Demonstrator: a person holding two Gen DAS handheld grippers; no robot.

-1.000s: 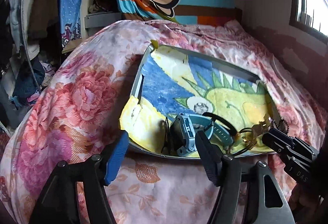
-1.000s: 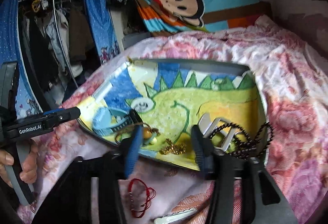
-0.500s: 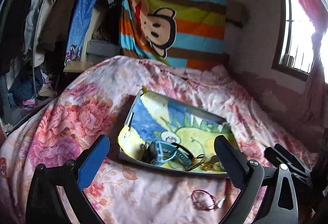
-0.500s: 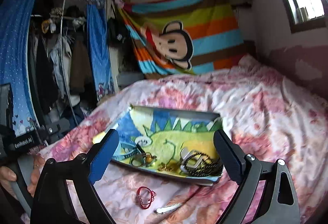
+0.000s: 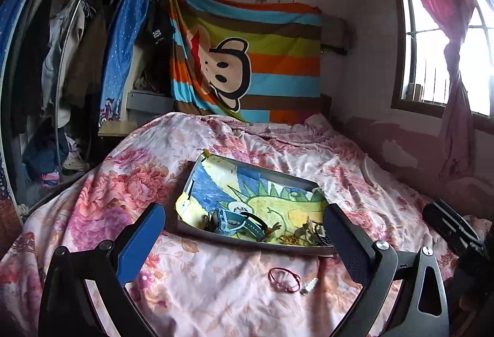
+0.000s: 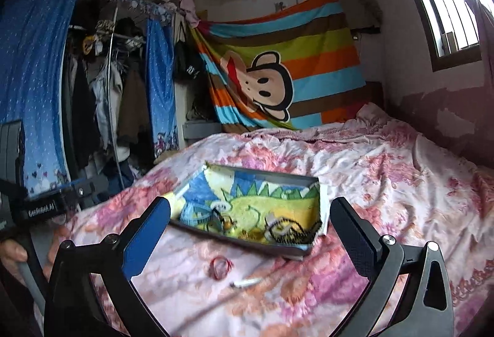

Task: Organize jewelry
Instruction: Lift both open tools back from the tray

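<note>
Both tools, the left tool point(image 5: 244, 239) and right tool point(image 6: 250, 230), hang spread wide and empty above the bed point(image 5: 216, 300). Just beyond, a red bracelet point(image 5: 284, 279) and hair clip point(image 5: 309, 286) lie before the jewelry-filled tray point(image 5: 247, 239).

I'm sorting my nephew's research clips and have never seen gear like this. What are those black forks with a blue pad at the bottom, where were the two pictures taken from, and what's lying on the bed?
No robot here: a person carries a pair of hand-held tongs in each hand, each with a wide-angle camera looking along its two fingers. One picture comes from the left tongs, the other from the right tongs. Both are spread wide and hold nothing. On the flowered bedspread sits a shallow tray lined with a dinosaur drawing, holding a blue watch, a black bead string and small gold pieces. In front of it, on the bedspread, lie a red cord bracelet and a small silvery clip.
</note>
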